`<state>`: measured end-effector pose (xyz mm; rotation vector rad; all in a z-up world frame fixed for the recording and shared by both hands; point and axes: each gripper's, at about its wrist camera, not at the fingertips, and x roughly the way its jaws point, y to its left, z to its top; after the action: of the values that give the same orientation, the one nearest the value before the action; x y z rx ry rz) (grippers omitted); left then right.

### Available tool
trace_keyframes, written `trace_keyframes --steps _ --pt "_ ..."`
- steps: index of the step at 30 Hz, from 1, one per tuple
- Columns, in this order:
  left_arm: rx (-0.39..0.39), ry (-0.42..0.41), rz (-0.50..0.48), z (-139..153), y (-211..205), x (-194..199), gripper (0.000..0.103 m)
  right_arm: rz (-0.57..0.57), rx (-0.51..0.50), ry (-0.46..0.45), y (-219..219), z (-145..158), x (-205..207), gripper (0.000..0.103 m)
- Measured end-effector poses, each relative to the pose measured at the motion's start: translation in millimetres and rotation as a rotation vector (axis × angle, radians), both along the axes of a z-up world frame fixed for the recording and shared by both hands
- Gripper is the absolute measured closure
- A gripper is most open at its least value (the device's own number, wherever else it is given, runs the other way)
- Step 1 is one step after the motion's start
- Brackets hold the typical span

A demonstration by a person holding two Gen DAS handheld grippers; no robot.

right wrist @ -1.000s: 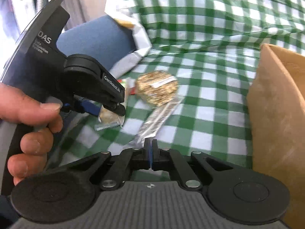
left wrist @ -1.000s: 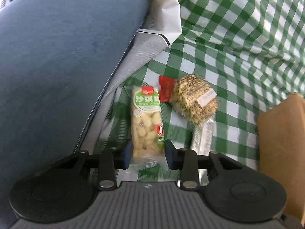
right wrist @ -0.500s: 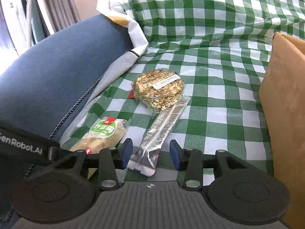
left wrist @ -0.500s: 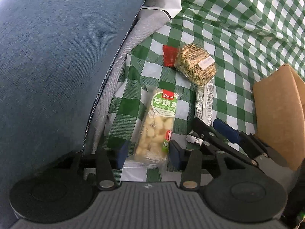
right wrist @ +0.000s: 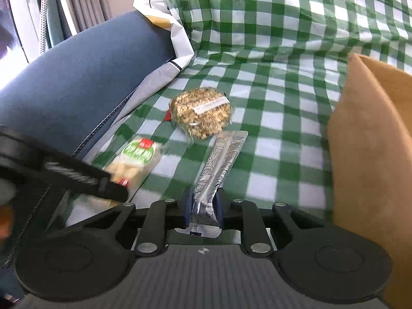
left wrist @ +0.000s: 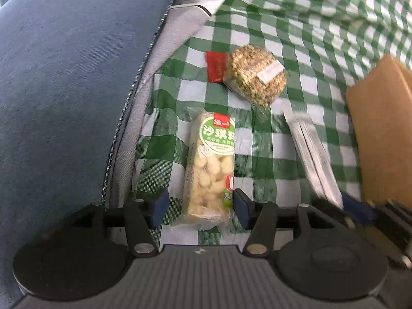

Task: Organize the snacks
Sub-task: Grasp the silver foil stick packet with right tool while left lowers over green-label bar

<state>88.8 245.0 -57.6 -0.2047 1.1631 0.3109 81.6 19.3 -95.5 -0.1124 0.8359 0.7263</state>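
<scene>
Left gripper point(left wrist: 198, 207) sits half wide and opening, its jaws standing either side of the near end of the green-label snack bar point(left wrist: 211, 164). The pads look clear of the wrapper, so nothing is gripped; the bar lies flat on the checked cloth point(left wrist: 270, 159).

Right gripper point(right wrist: 203, 206) is narrow and closing on the near end of the silver stick packet point(right wrist: 219, 164), pads against the foil. The packet runs away toward 1 o'clock, its far tip just beside the round grain cake point(right wrist: 202, 112).

Brown paper bag point(right wrist: 373, 154) stands at 3 o'clock in the right view, the likely drop spot. A small red sachet point(left wrist: 216, 67) lies at 11 o'clock of the cake in the left view.

Risks, as judged:
- The pinch sits at the packet's very end, so slick foil may slide out or droop on lifting.
- The two grippers work near each other and could knock together.
- The bar's loose wrapper may crumple or skid if the jaws close off-centre.
</scene>
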Motion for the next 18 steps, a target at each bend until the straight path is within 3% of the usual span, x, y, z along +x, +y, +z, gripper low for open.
trace_keyframes --steps 2,8,11,15,18 --pt "0.021 0.006 -0.036 -2 -7 0 0.061 0.026 -0.015 0.038 -13 6 -12 0.083" --pt "0.043 -0.023 -0.079 7 -20 -14 0.062 0.054 -0.032 0.021 -57 19 -60 0.083" --pt "-0.004 -0.049 -0.089 15 -24 -27 0.062 0.079 -0.021 -0.016 -75 15 -83 0.083" --pt "-0.078 -0.049 -0.130 17 -36 -46 0.062 0.088 -0.035 0.013 -90 -4 -105 0.083" --pt "-0.128 -0.003 -0.146 11 -44 -55 0.061 0.074 -0.030 0.012 -93 -8 -110 0.082"
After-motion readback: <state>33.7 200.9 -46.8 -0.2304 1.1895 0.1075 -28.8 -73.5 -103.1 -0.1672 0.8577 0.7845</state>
